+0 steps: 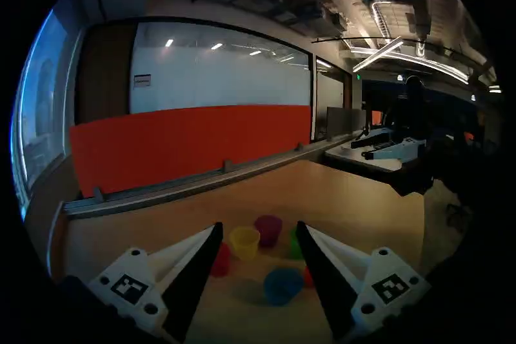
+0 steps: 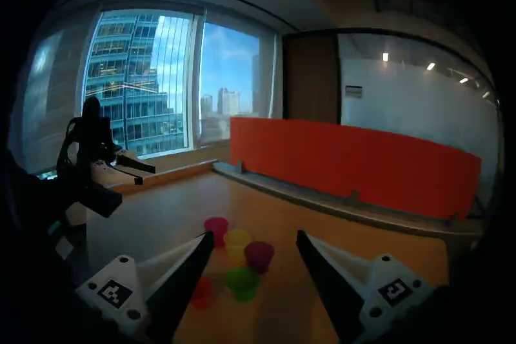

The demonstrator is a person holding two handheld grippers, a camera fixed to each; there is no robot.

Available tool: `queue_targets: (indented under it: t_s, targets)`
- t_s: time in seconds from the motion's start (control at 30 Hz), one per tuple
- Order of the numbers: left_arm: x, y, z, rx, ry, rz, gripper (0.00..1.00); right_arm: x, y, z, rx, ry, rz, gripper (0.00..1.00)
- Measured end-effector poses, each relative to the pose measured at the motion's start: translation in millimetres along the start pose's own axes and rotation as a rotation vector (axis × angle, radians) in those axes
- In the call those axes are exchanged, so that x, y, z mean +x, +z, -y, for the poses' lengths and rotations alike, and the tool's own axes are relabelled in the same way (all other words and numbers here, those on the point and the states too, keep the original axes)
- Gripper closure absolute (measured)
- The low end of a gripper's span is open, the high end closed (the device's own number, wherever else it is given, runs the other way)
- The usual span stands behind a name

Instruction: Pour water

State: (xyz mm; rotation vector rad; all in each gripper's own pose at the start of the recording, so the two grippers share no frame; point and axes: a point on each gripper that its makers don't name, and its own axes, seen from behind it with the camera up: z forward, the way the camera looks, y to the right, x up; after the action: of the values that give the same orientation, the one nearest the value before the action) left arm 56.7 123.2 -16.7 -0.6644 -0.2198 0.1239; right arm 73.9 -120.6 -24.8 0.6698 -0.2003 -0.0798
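A cluster of small plastic cups stands on the wooden table. In the left gripper view I see a yellow cup, a magenta cup, a red cup, a green cup and a blue cup. The left gripper hovers open above and short of them, holding nothing. In the right gripper view a pink cup, yellow cup, magenta cup, green cup and red cup sit between the fingers of the open, empty right gripper.
An orange partition with a metal rail runs along the table's far edge. Dark equipment on a neighbouring desk stands beyond the table. In the right gripper view, tall windows and a dark device lie to the left.
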Motion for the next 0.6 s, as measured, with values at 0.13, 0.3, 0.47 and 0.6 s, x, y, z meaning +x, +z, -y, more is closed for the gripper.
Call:
queue_targets:
  t_s: [0.13, 0.3, 0.47, 0.6]
  targets:
    - [-6, 2.3, -1.9, -0.01, 0.007, 0.016, 0.16, -7, 1.5, 0, 0.011, -0.002, 0.016, 0.01]
    - [-15, 5.9, -5.7, -0.027, 0.004, 0.038, 0.16, -18, 4.7, 2, 0.028, -0.004, 0.043, 0.01]
    - [-28, 12.0, -6.8, -0.039, 0.005, 0.064, 0.16, -30, 9.6, 1, 0.037, -0.012, 0.068, 0.01]
    - [-40, 17.1, -7.2, -0.045, 0.013, 0.086, 0.16, -41, 15.0, 1, 0.047, -0.011, 0.089, 0.01]
